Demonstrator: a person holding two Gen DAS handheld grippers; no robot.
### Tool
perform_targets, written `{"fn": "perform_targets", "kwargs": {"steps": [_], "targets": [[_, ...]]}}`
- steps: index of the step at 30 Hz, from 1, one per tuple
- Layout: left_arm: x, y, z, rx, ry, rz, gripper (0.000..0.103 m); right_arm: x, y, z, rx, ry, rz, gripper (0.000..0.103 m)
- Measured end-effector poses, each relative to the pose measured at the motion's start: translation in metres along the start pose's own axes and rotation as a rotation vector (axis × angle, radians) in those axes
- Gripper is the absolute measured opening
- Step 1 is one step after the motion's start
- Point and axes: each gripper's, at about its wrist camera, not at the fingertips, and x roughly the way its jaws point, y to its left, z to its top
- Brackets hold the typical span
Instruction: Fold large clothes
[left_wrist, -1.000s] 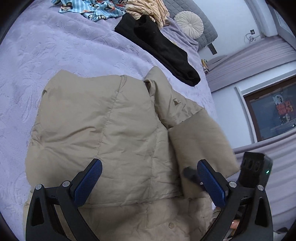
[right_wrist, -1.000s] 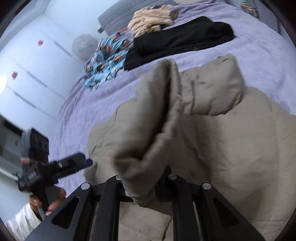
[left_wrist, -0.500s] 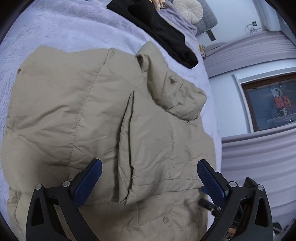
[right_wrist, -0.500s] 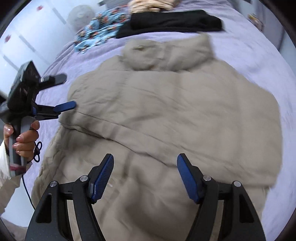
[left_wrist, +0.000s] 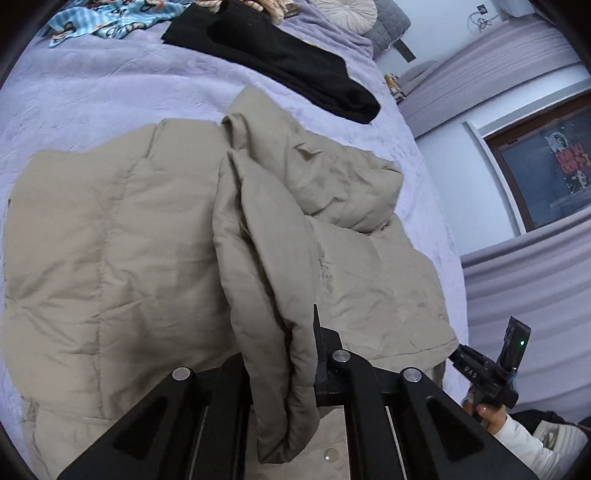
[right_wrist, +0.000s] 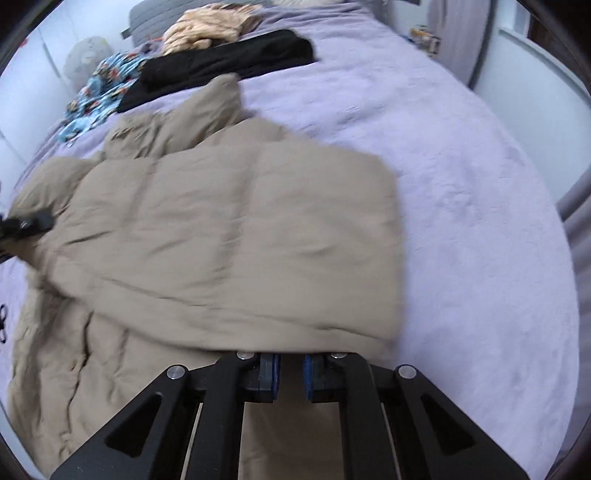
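On the bed, left claw grips the jacket's fold; right claw closed.

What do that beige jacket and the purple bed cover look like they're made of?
The beige puffer jacket looks like a thin, matte synthetic shell over soft padding: stitched quilt lines, puffy panels and fine creases. The purple bedspread looks like plush, matte fabric with a faint embossed pattern; the exact fibre cannot be told.

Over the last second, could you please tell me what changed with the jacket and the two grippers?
The left gripper, open a second ago, has shut on a raised fold of the beige jacket. The right gripper let go of the fold it held, swung toward the jacket's edge and closed again, with no cloth visibly between its pads. The black garment stayed put.
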Motion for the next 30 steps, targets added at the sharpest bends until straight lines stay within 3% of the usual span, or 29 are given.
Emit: {"fn": "perform_targets", "kwargs": {"steps": [3, 5, 8, 10, 13, 14, 18, 20, 23, 25, 27, 30], "targets": [[0.019, 0.009, -0.005, 0.037, 0.044, 0.088, 0.01, 0.01, -0.027, -0.001, 0.103, 0.024, 0.056, 0.006], [0.027, 0.017, -0.009, 0.037, 0.056, 0.137, 0.013, 0.027, -0.024, -0.007, 0.086, 0.049, 0.042, 0.005], [0.016, 0.031, -0.011, -0.046, 0.04, 0.127, 0.017, 0.044, -0.013, -0.014, 0.053, 0.049, 0.015, 0.005], [0.0, 0.034, -0.011, -0.059, 0.0, 0.203, 0.026, 0.043, -0.016, -0.013, 0.07, 0.048, 0.029, 0.005], [-0.026, 0.037, -0.01, -0.043, -0.056, 0.336, 0.026, 0.035, -0.022, -0.012, 0.098, 0.069, 0.056, 0.005], [-0.035, 0.036, -0.01, -0.039, -0.071, 0.365, 0.026, 0.029, -0.022, -0.012, 0.1, 0.086, 0.069, 0.01], [-0.061, 0.027, -0.005, 0.008, -0.123, 0.352, 0.026, -0.01, -0.016, -0.022, 0.084, 0.118, 0.197, 0.012], [-0.063, 0.019, 0.0, 0.042, -0.141, 0.323, 0.026, -0.035, -0.013, -0.025, 0.075, 0.068, 0.263, 0.012], [-0.04, -0.002, 0.004, 0.082, -0.126, 0.288, 0.026, -0.049, -0.02, -0.005, 0.112, -0.03, 0.244, 0.012], [-0.018, -0.009, 0.004, 0.116, -0.125, 0.336, 0.026, -0.038, -0.029, 0.015, 0.189, -0.06, 0.26, 0.012], [0.008, -0.005, 0.001, 0.139, -0.114, 0.43, 0.026, -0.017, -0.032, 0.035, 0.226, -0.066, 0.272, 0.012], [0.037, 0.006, 0.0, 0.131, -0.099, 0.401, 0.026, 0.033, -0.031, 0.051, 0.198, -0.011, 0.172, 0.012]]}}
